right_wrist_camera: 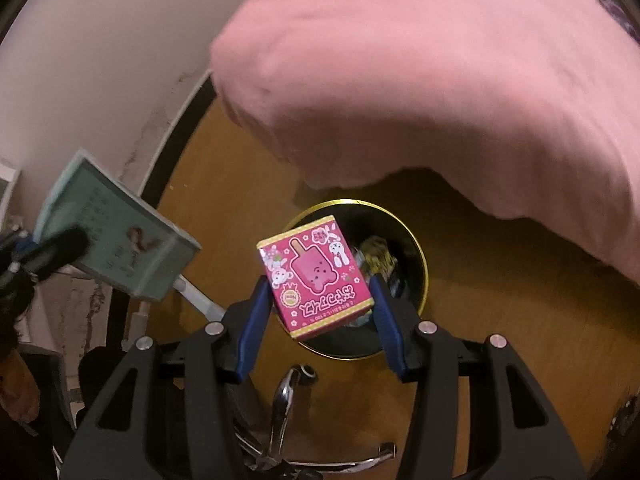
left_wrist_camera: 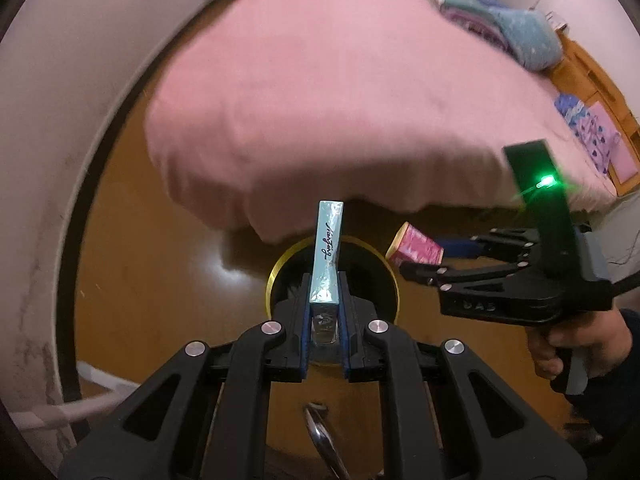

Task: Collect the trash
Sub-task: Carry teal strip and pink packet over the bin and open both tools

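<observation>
My left gripper (left_wrist_camera: 325, 312) is shut on a light blue flat box (left_wrist_camera: 328, 256) and holds it upright above a black bin with a gold rim (left_wrist_camera: 276, 268) on the floor. My right gripper (right_wrist_camera: 320, 300) is shut on a pink ice-cream box (right_wrist_camera: 316, 276), held over the same bin (right_wrist_camera: 416, 248), which has crumpled wrappers (right_wrist_camera: 376, 258) inside. The right gripper (left_wrist_camera: 412, 270) with the pink box (left_wrist_camera: 416, 248) shows to the right in the left wrist view. The blue box (right_wrist_camera: 120, 228) shows at the left in the right wrist view.
A bed with a pink cover (left_wrist_camera: 320, 100) overhangs just behind the bin. The floor is brown wood (left_wrist_camera: 160, 280). A white wall (left_wrist_camera: 40, 160) stands at the left. Chrome chair legs (right_wrist_camera: 288, 400) lie below the grippers. Patterned pillows (left_wrist_camera: 520, 32) lie on the bed's far side.
</observation>
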Motion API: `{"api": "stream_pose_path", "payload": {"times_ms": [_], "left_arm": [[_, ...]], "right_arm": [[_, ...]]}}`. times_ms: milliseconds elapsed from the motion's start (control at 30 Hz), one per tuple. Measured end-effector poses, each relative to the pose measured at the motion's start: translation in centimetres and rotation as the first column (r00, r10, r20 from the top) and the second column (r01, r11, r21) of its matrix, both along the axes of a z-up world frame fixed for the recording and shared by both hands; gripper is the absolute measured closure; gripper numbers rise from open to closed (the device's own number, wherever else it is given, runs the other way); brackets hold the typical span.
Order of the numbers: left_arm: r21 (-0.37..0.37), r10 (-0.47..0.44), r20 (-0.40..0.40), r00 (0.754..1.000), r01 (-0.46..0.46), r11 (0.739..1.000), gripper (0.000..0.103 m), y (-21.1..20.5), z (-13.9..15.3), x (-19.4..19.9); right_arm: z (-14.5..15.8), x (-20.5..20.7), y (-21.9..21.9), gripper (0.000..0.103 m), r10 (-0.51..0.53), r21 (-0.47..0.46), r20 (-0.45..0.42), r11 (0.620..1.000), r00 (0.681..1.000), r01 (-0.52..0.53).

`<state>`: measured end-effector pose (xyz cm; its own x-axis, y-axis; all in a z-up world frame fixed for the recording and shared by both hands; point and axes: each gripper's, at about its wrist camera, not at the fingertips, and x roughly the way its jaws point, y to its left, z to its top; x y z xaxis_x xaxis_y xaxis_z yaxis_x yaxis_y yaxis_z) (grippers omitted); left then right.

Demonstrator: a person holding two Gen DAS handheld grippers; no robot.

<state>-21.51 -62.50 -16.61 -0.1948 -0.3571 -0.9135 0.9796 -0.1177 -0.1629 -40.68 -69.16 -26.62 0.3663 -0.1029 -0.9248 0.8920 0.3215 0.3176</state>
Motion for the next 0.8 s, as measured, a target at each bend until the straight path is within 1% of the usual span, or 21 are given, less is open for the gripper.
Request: {"api": "stream_pose_path", "payload": {"times_ms": [67,167,300,400,433,533,767,800], "left_arm": [[0.034,-0.014,0.000,1.000,0.014,0.999,0.093,-0.6,-1.9,-0.2],[0.078,-0.027,0.003,1.000,0.026,0.997,0.093,-1.8,-4.5,-0.6],[0.104,-0.031,-0.003,1.000,0.031,0.994,0.093,-2.8,-6.0,-1.3],[0.118,-0.042,-0.014,0.999,0.044,0.992,0.093,-3.6,-6.6,-1.8],[0.122,-0.047,-0.016,0.999,0.049,0.991,0.093,-3.6,-6.7,-1.9],[0.133,-0.059,-0.030,0.998,0.063,0.989,0.093,-4.0,-7.6,-2.2],[0.151,-0.082,-0.042,0.996,0.088,0.985,0.093,-4.2,-8.2,-3.1],[0.146,-0.084,-0.041,0.996,0.090,0.985,0.091,-4.2,-8.0,-3.2]], "right_arm": [[-1.5,-0.1,-0.9,0.053,-0.001,0.031,-0.013,1.000,1.000,0.002],[-2.8,-0.2,-1.5,0.053,-0.005,0.059,-0.024,0.998,1.000,0.006],[-4.2,-0.2,-1.5,0.053,-0.002,0.084,-0.032,0.996,0.999,0.005],[-4.8,0.0,-1.8,0.052,-0.004,0.100,-0.034,0.995,0.999,0.007],[-4.5,-0.2,-1.8,0.051,-0.006,0.102,-0.030,0.995,1.000,0.009],[-4.5,-0.5,-2.0,0.041,-0.016,0.095,-0.025,0.995,1.000,0.018],[-3.8,-1.3,-2.5,0.036,-0.048,0.068,-0.033,0.996,0.998,0.050],[-3.6,-1.5,-2.6,0.036,-0.057,0.066,-0.032,0.996,0.998,0.059]]}}
